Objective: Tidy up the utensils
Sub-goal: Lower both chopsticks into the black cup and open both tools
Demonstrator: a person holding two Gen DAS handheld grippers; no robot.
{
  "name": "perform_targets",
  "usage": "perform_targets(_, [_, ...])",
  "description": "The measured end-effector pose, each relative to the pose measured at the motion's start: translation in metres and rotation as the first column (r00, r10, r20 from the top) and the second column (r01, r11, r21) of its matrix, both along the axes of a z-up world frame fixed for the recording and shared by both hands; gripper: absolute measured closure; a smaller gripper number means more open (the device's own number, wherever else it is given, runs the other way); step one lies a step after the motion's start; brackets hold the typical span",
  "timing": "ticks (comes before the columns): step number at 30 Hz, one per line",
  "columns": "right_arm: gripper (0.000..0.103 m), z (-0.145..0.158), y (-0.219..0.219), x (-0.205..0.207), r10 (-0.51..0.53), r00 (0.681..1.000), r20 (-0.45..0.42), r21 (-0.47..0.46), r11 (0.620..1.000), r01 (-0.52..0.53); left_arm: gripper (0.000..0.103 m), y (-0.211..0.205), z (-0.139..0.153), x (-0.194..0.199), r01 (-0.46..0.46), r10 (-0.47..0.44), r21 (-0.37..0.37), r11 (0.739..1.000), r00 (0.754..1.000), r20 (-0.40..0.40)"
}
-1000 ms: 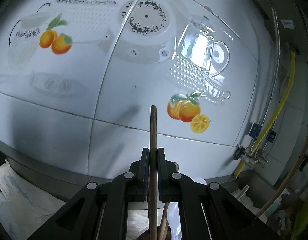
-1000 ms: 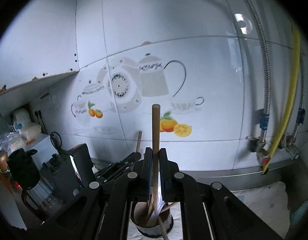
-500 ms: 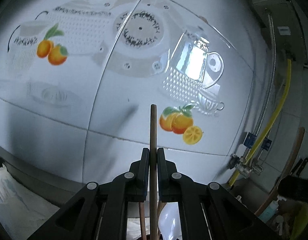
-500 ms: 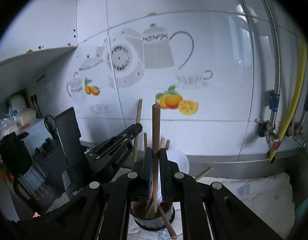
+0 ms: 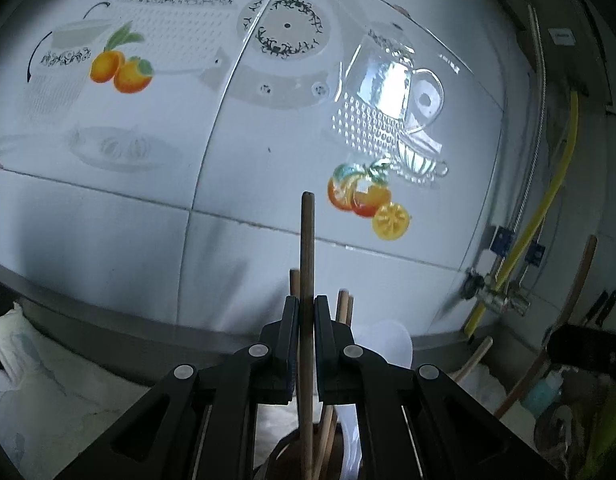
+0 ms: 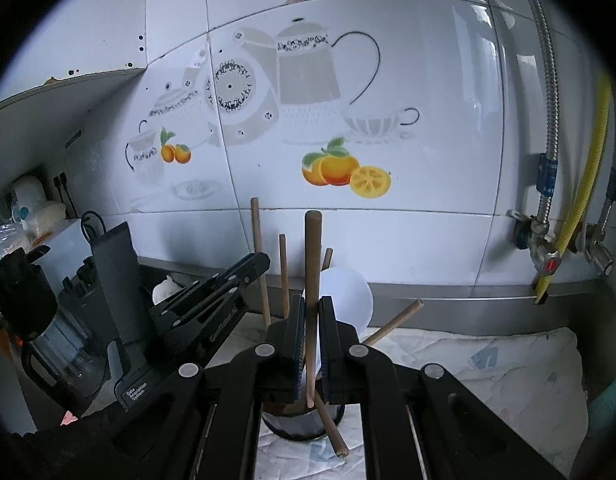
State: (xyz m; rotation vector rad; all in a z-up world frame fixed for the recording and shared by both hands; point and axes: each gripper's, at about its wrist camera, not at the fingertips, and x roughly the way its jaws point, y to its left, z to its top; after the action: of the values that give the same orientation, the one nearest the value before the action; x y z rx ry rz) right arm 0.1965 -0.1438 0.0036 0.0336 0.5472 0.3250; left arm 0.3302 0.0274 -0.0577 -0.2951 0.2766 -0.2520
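Note:
My left gripper (image 5: pixel 307 312) is shut on a thin wooden stick (image 5: pixel 307 248) that stands upright; its lower end reaches down toward a dark holder (image 5: pixel 292 456) with other wooden handles and a white spoon (image 5: pixel 388 340). My right gripper (image 6: pixel 311 312) is shut on a thicker wooden handle (image 6: pixel 313 256), upright over the same utensil holder (image 6: pixel 304 424). The left gripper (image 6: pixel 212 300) shows in the right wrist view, just left of the holder. Several wooden sticks and a white spoon (image 6: pixel 348 296) stand in the holder. One stick (image 6: pixel 332 432) leans out over its front rim.
A tiled wall with teapot and orange decals (image 6: pixel 336 168) stands close behind. A black knife block (image 6: pixel 116 280) and a kettle (image 6: pixel 48 344) are at the left. Gas valves and a yellow hose (image 6: pixel 580 184) are at the right. A white cloth (image 6: pixel 488 368) covers the counter.
Both grippers have moved lower with their sticks. The holder's handles and white spoon have come up into both views. The right gripper has come closer to the holder.

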Motion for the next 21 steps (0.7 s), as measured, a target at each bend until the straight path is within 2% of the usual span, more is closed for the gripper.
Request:
perform_targets(11, [0.092,0.004,-0.007,0.002,-0.019,0.999,-0.027,0.018,1.0,0.02,0.093,0.004,-0.009,-0.008,0.02,-0.015,0.036,0.999,0.991,-0.136])
perform_targets(12, [0.092,0.006,-0.008,0.001,-0.019,1.0,-0.024,0.017,1.0,0.019,0.09,0.005,-0.009,-0.008,0.02,-0.015,0.037,0.999,0.99,-0.142])
perform_targets(14, [0.091,0.009,-0.01,0.0,-0.018,1.0,-0.017,0.018,1.0,0.019,0.072,0.004,-0.007,-0.011,0.018,-0.01,0.046,0.999,0.988,-0.156])
perform_targets(15, [0.091,0.013,-0.011,-0.003,-0.013,1.0,-0.011,0.023,1.0,0.014,0.058,0.005,-0.005,-0.013,0.014,-0.006,0.049,0.999,0.988,-0.156])
perform_targets(16, [0.091,0.015,-0.012,-0.004,-0.012,1.0,-0.006,0.026,1.0,0.012,0.053,0.005,-0.004,-0.016,0.013,-0.005,0.051,0.999,0.989,-0.149])
perform_targets(21, [0.09,0.034,-0.03,-0.019,-0.019,0.999,0.037,0.058,0.998,0.016,0.053,0.009,0.006,-0.028,0.013,-0.005,0.049,0.999,0.988,-0.151])
